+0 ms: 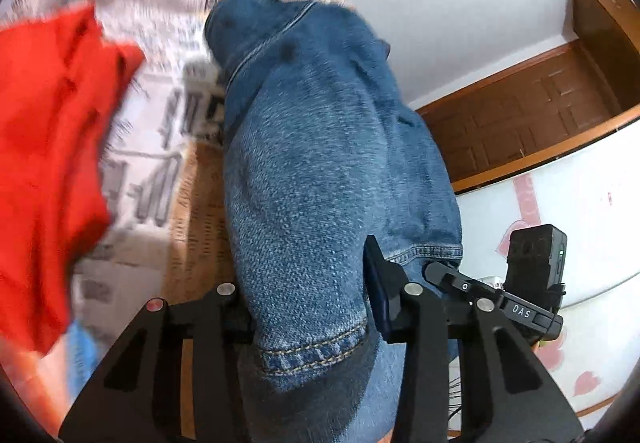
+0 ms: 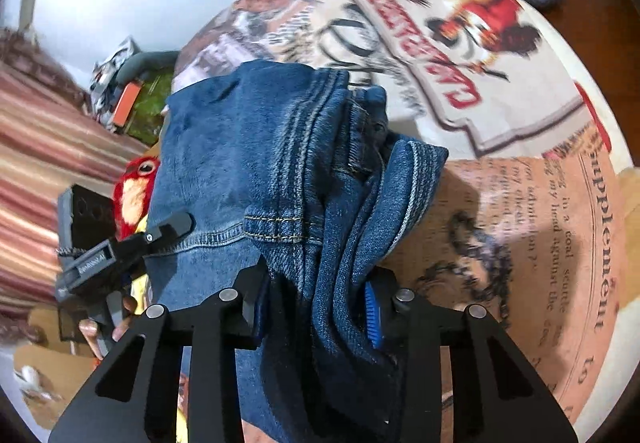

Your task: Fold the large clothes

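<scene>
A lived-in bedroom at home: a bed spread with a newspaper-print cotton sheet in cream, grey and salmon (image 2: 520,179) fills the room beneath plain white walls. A brown panelled wooden door (image 1: 516,115) stands in one corner. A red and yellow plush parrot toy (image 2: 134,195) and a striped red-and-cream woven blanket (image 2: 44,171) lie at the bedside, with a loose bright red fabric garment (image 1: 48,147) nearby.
</scene>
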A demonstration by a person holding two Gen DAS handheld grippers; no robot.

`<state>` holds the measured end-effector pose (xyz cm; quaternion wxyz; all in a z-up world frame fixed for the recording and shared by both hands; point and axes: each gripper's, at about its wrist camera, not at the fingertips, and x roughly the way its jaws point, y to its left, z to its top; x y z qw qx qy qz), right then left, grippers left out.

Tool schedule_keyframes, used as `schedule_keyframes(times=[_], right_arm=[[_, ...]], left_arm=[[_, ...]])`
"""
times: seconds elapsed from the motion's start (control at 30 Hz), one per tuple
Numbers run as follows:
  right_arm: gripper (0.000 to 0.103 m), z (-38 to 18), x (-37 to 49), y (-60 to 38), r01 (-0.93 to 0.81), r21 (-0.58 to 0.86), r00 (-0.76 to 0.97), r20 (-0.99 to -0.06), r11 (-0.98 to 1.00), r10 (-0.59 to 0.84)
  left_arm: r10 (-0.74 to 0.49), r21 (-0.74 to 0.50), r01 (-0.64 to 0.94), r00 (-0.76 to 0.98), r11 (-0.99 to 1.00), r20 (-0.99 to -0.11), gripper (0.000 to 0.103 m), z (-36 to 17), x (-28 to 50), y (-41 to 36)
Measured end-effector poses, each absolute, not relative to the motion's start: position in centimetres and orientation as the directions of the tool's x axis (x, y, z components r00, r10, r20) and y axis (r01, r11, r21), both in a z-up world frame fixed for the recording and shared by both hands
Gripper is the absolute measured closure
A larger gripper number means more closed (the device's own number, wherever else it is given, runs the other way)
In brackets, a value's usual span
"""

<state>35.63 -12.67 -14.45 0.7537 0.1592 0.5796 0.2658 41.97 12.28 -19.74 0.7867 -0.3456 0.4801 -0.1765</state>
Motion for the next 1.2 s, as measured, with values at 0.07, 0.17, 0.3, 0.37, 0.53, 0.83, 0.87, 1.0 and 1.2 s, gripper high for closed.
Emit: schedule_keyframes(times=[0.07,0.17,0.3,0.37,0.53,0.83,0.87,1.0,1.2], right_arm=[[0.069,-13.2,35.4,-11.4,-0.236,0.556,0.196,-0.776,0.797,0.599],[0.069,-11.0,35.1,-8.9,-0.279,0.570,0.208,-0.750,0.773,0.628],[0.069,-8.9,34.5,-4.2,-0.348,0.573,0.210,-0.723,0.742,0.658],[0.069,-8.7,34.7,-2.0,-0.374,0.572,0.207,-0.716,0.730,0.666],[0.069,-9.7,35.6,5.3,-0.428,0.563,0.172,-0.717,0.707,0.675],[0.069,-15.5,37.0,13.9,-0.443,0.553,0.104,-0.750,0.706,0.653],[0.069,-16.4,37.3,14.7,-0.440,0.544,0.100,-0.760,0.714,0.642],[0.069,-19.0,37.7,17.1,-0.445,0.501,0.103,-0.795,0.742,0.598],[0.065,-22.6,38.8,17.7,-0.411,0.478,0.082,-0.829,0.777,0.553]], left_arm=[[-0.596,-0.704,-0.032,0.506,0.709,-0.623,0.062,-17.6,41.0,13.6],[-0.563,-0.677,-0.001,0.555,0.736,-0.613,0.062,-14.7,39.2,16.4],[-0.503,-0.627,0.018,0.615,0.779,-0.608,0.062,-11.5,36.7,20.8],[-0.482,-0.622,0.005,0.636,0.783,-0.602,0.062,-10.7,36.0,23.4],[-0.420,-0.603,-0.057,0.667,0.795,-0.616,0.062,-10.8,34.7,29.3],[-0.362,-0.592,-0.191,0.634,0.783,-0.683,0.062,-16.9,35.5,37.5],[-0.358,-0.591,-0.202,0.631,0.781,-0.688,0.062,-17.9,36.0,38.1],[-0.331,-0.578,-0.259,0.613,0.773,-0.717,0.061,-21.6,37.5,40.1],[-0.312,-0.542,-0.325,0.550,0.775,-0.775,0.044,-26.8,38.0,41.2]])
